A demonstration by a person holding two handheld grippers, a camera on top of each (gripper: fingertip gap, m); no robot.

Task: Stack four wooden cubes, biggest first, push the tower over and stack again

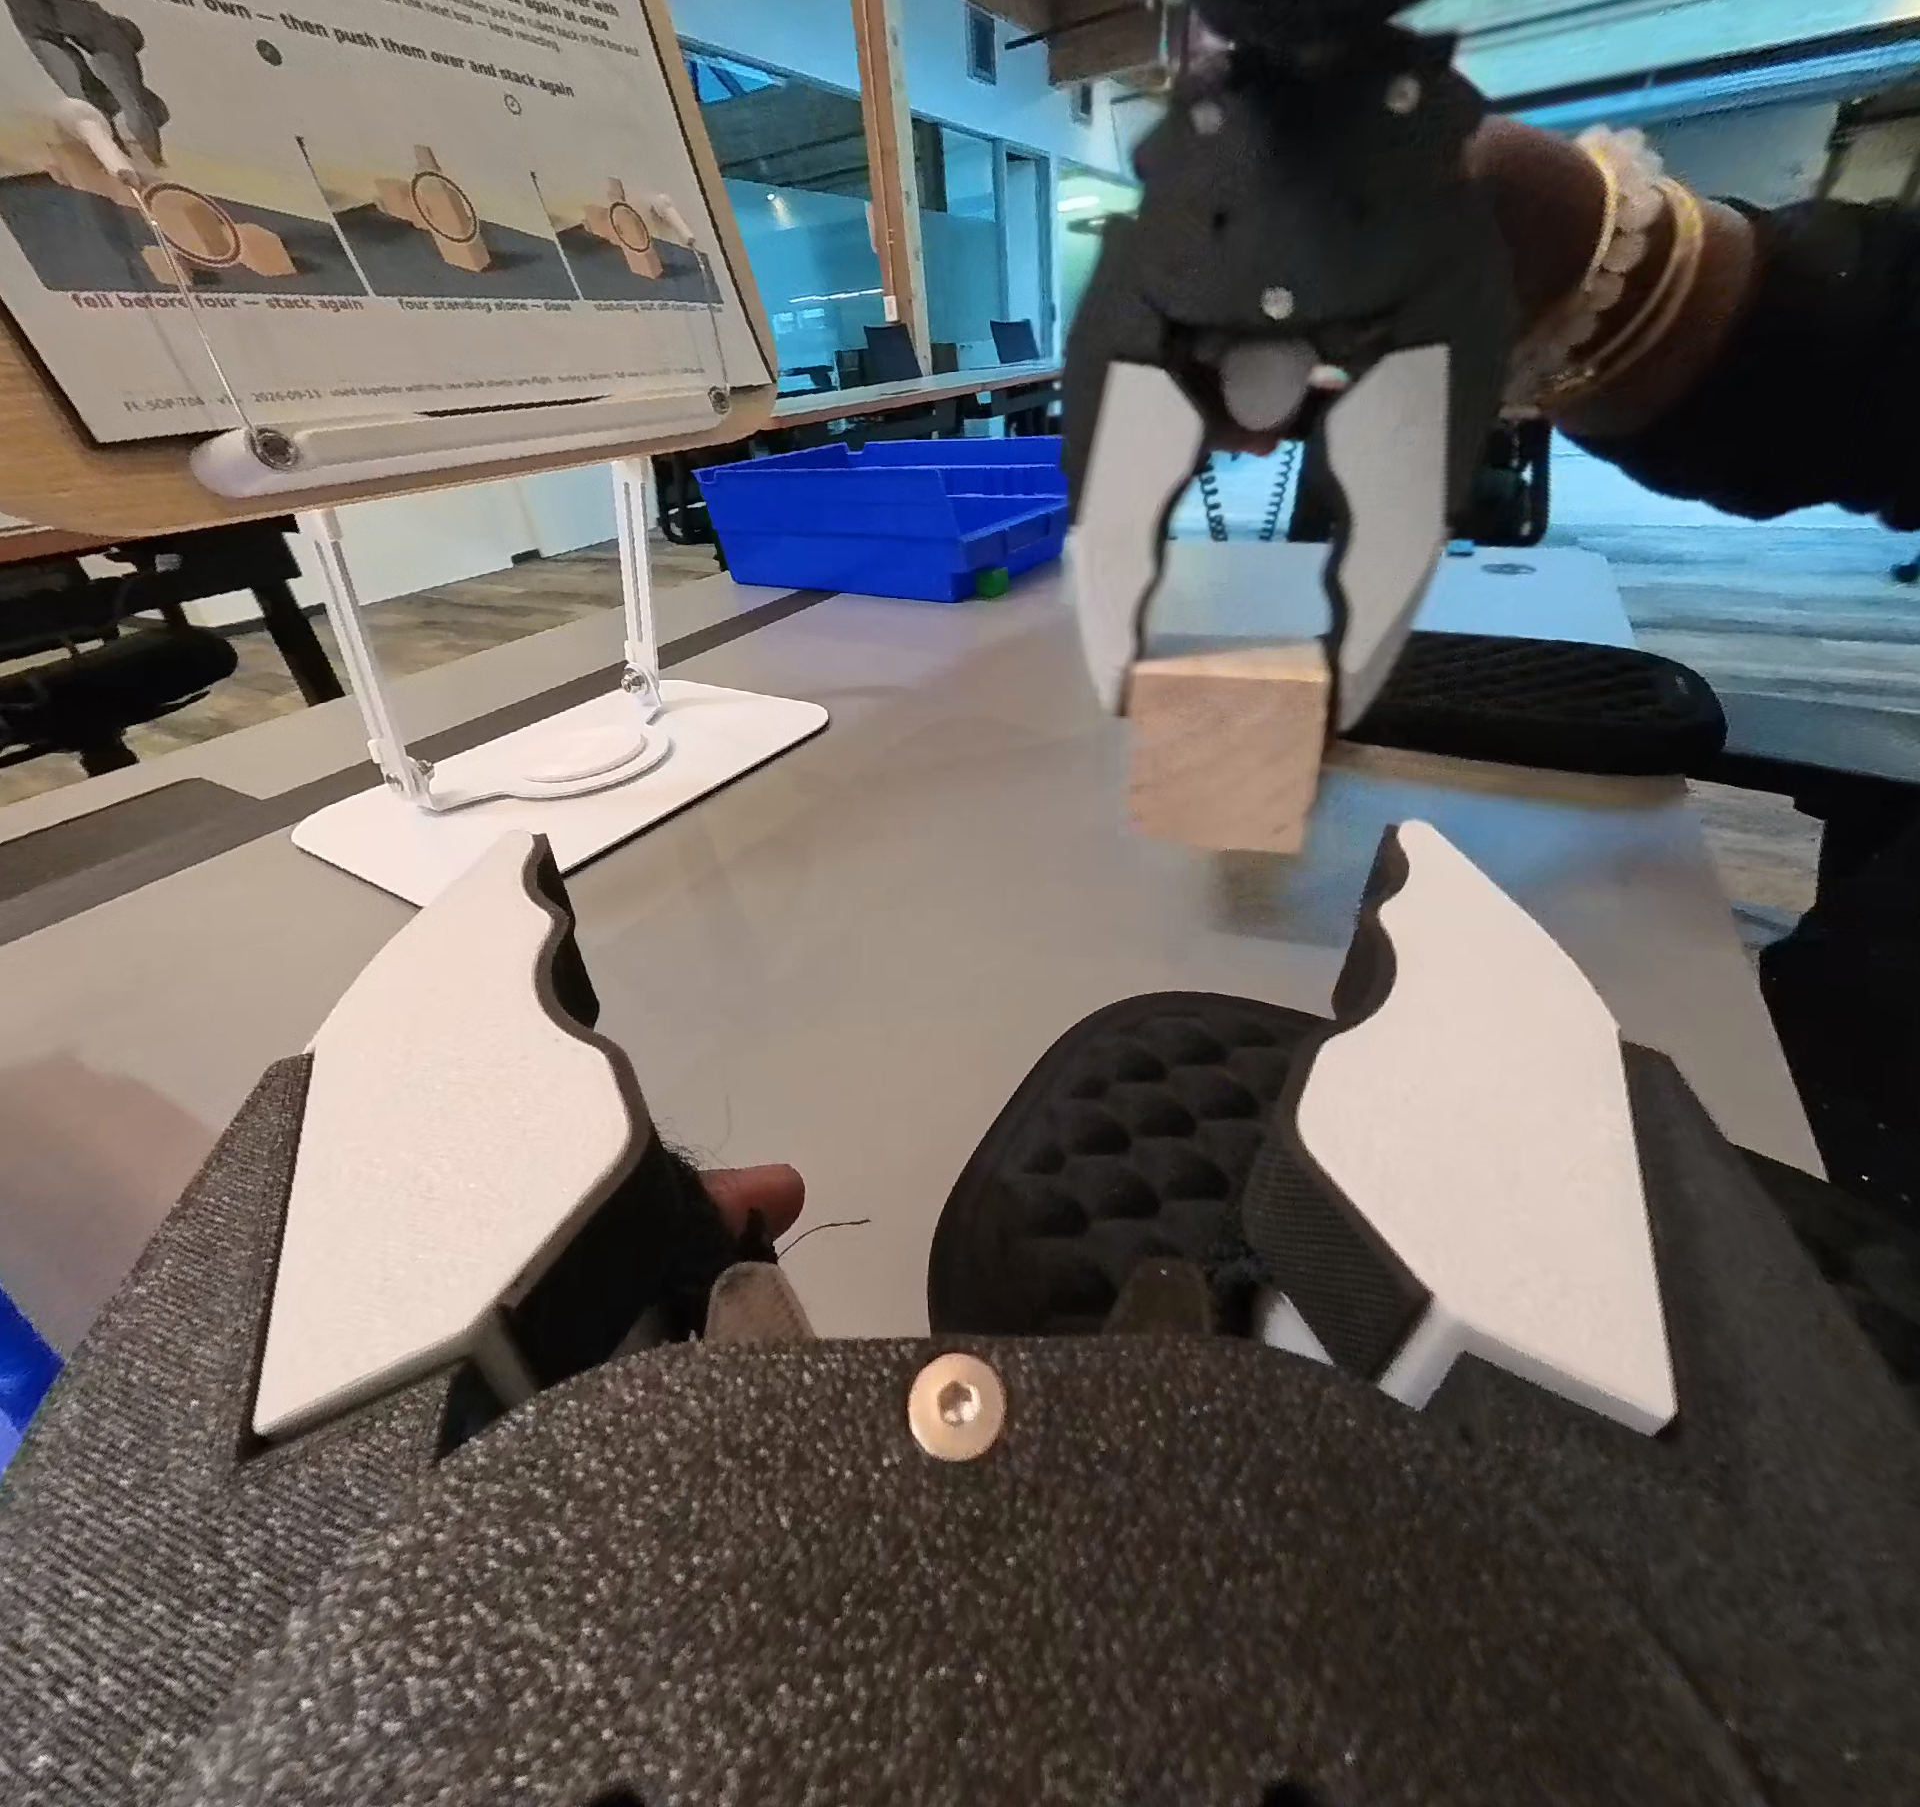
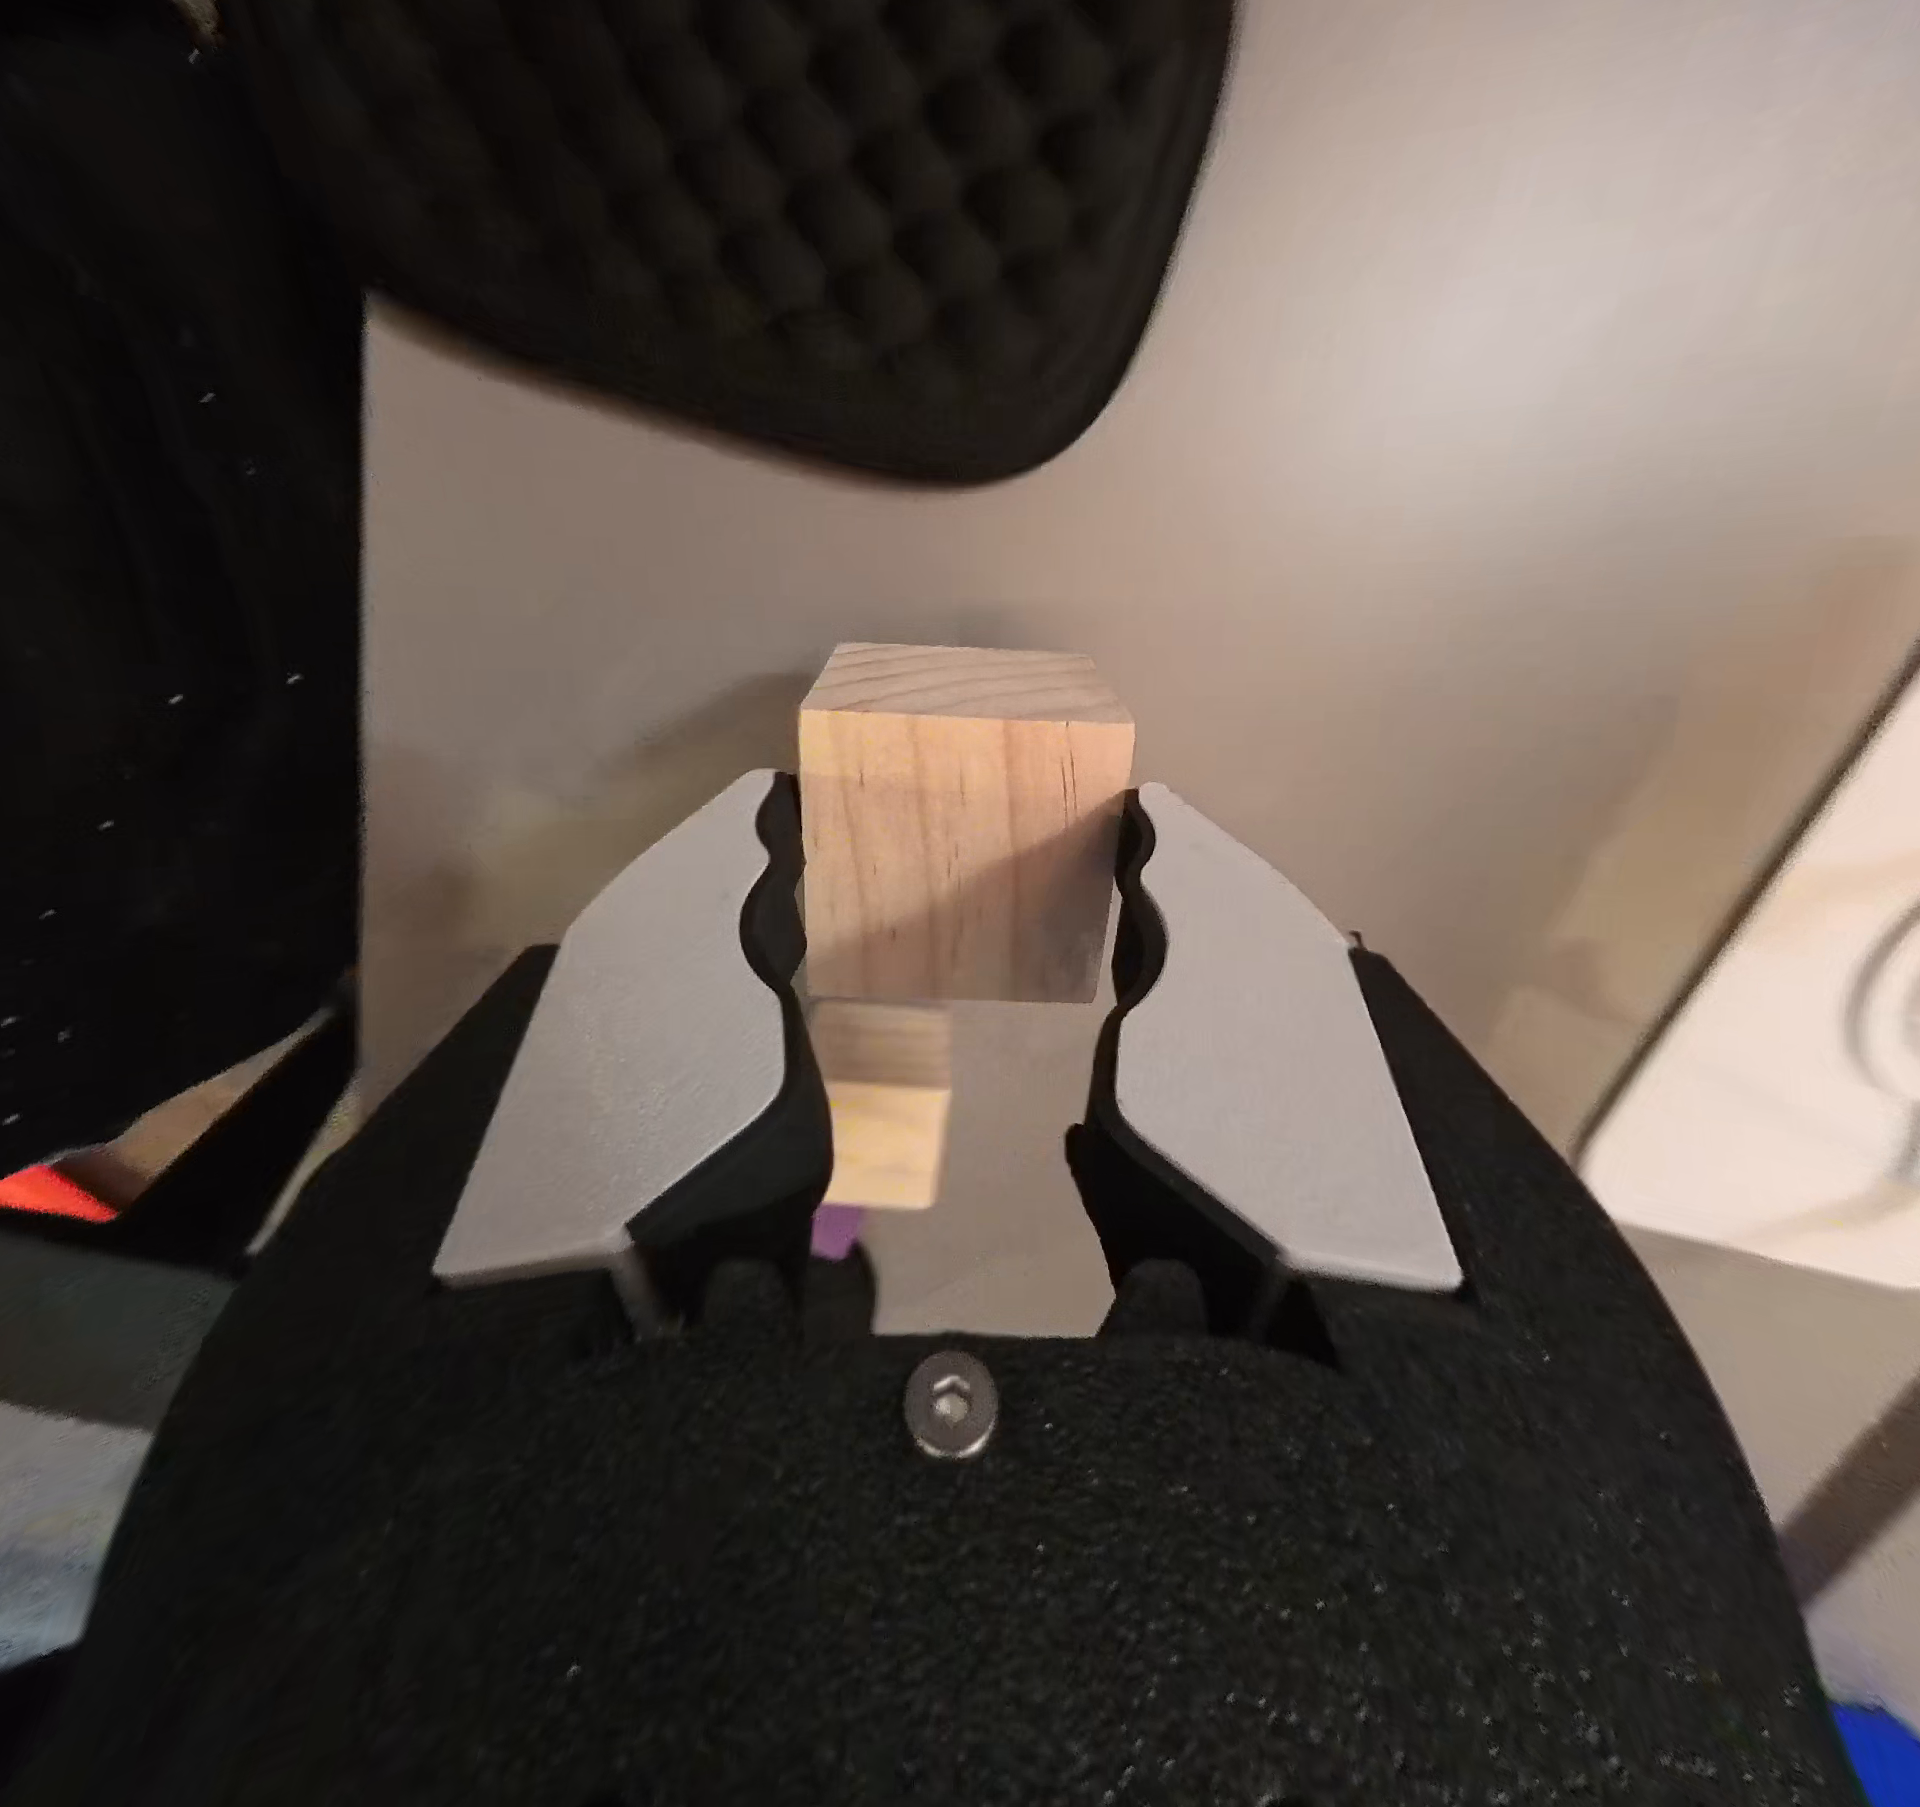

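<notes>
The grey tabletop [image 1: 935, 926] carries, at its far left, a white stand [image 1: 561, 770] holding a printed instruction sheet [image 1: 343, 157], with a blue bin [image 1: 894, 531] and a small green block [image 1: 992, 583] beyond. Two black honeycomb pads lie on it, one near me [image 1: 1132, 1165] and one at the right edge [image 1: 1538, 708]. I keep my left gripper [image 1: 966, 884] low over the near pad, its white fingers [image 1: 457, 1082] spread wide with nothing between them. My right gripper [image 2: 961, 822] is clamped on a wooden cube [image 2: 956, 853], both dark pads pressing its side faces; in the left wrist view the cube [image 1: 1226, 749] hangs clear of the table, a shadow beneath it. A second wooden cube [image 2: 888, 1113] rests on the tabletop below my right gripper. I judge one cube lifted and none stacked; no tower is in view.
</notes>
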